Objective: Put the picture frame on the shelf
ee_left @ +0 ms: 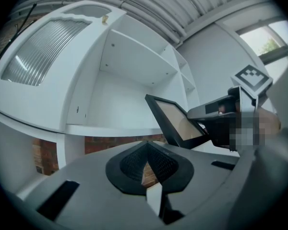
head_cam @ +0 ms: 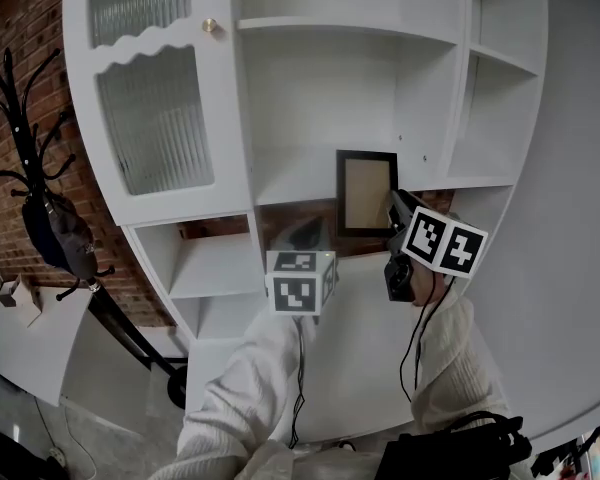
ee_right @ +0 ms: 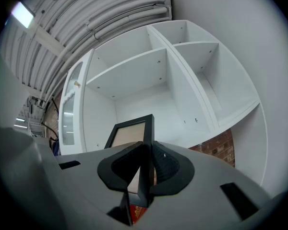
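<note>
Black frame (head_cam: 367, 191), clamped by its right edge in your right hand-held gripper (ee_right: 145, 164), hangs upright before the middle shelf (head_cam: 290, 192), apparently not yet resting. Your left hand-held gripper (ee_left: 146, 152) is closed, empty. Next: lower its base onto the board, then release.

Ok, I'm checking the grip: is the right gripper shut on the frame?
Shut: the right gripper has both jaws pressed against the picture frame at its right edge.

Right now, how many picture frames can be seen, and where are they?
1. The picture frame is clamped by its edge in the right gripper, held upright in front of the white shelf unit. Others may be hidden outside the views.
</note>
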Demonstrator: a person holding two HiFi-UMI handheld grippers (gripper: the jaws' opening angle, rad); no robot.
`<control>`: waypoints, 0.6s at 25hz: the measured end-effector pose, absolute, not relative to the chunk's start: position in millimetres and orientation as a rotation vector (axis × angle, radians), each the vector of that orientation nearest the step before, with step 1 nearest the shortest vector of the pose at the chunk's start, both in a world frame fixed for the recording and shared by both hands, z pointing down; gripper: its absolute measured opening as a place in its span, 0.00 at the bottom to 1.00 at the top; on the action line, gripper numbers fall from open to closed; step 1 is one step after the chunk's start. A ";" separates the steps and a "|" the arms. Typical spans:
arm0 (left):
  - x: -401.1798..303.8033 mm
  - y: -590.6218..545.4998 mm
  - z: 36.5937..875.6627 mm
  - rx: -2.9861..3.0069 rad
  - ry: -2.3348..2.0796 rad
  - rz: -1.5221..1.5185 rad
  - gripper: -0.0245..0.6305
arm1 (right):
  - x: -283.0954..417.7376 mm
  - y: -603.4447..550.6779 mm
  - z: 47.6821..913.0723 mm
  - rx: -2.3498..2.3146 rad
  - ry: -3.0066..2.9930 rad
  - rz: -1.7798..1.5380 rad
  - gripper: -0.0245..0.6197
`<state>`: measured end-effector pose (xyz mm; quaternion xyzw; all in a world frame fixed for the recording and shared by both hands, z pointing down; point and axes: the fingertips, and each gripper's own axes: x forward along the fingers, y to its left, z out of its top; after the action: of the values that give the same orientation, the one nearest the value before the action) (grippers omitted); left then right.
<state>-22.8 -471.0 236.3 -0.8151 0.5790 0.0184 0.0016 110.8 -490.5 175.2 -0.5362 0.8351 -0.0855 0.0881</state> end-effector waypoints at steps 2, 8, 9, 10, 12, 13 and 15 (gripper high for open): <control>-25.0 -473.7 238.1 -2.567 1.827 0.057 0.05 | 104.7 -498.1 173.5 -1.590 2.496 -0.282 0.15; -30.2 -485.0 233.1 -2.573 1.832 0.060 0.05 | 87.0 -525.9 143.2 -1.614 2.529 -0.255 0.15; -31.0 -487.7 233.8 -2.573 1.830 0.057 0.05 | 82.9 -530.2 140.5 -1.620 2.531 -0.253 0.15; -32.3 -490.3 234.7 -2.574 1.830 0.054 0.05 | 77.9 -534.5 139.2 -1.624 2.534 -0.257 0.15; -33.6 -493.7 236.2 -2.581 1.833 0.047 0.05 | 68.9 -543.4 140.1 -1.639 2.541 -0.275 0.15; -32.5 -495.0 236.8 -2.587 1.831 0.042 0.05 | 66.4 -548.1 141.2 -1.652 2.544 -0.285 0.15; -28.7 -498.1 239.8 -2.600 1.820 0.025 0.05 | 64.9 -557.1 144.5 -1.684 2.546 -0.309 0.15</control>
<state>-28.7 -498.1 239.8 -0.8191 0.5734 0.0080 -0.0158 64.9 -557.1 144.5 -0.5485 0.8292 -0.1007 0.0366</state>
